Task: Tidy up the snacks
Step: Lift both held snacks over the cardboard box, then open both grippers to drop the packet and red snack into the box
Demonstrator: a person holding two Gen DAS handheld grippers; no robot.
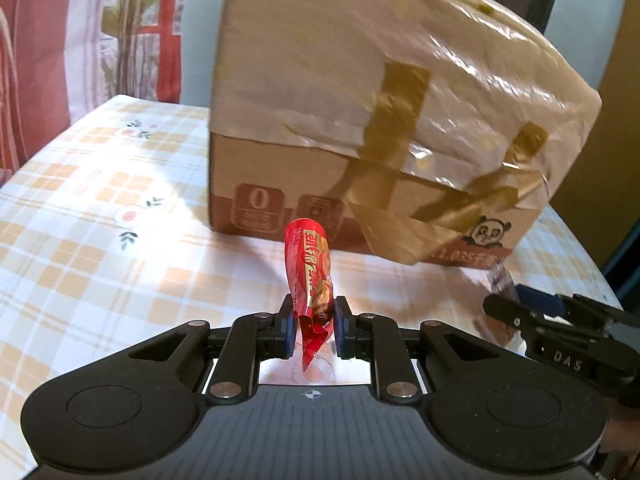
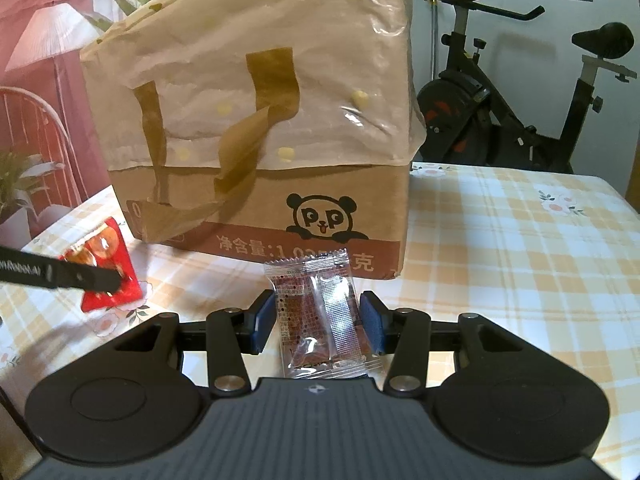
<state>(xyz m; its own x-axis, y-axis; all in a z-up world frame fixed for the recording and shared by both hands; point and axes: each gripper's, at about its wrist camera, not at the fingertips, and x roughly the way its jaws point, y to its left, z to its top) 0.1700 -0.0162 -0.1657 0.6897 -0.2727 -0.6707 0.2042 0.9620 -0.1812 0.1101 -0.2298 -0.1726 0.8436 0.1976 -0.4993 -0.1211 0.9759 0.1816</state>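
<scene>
The left gripper (image 1: pixel 312 326) is closed down on a red snack packet (image 1: pixel 310 276), its blue pads pinching the packet's lower part so that the wrapper stands up between them and curls over at the top, just in front of the cardboard box (image 1: pixel 360 128). The packet's crumpled bottom edge hangs below the pads. In the right wrist view the same red snack packet (image 2: pixel 106 268) shows to the left of the box front, with a black finger of the left gripper across it.

The right gripper (image 2: pixel 318 322) stands partly open around a clear snack sachet (image 2: pixel 320 316) with brown contents and printed text. The sachet sits upright between the blue pads, directly in front of the box's lower front face; whether the pads press on it I cannot tell, as a narrow gap seems to show on each side.

The cardboard box (image 2: pixel 256 120) bears a panda logo (image 2: pixel 322 216) on its lower front, and its upper part is wrapped in a pale plastic bag with brown tape strips. It rests on a checked tablecloth (image 2: pixel 520 248) with small flower prints. An exercise bike (image 2: pixel 512 92) stands behind and to the right of the box.
</scene>
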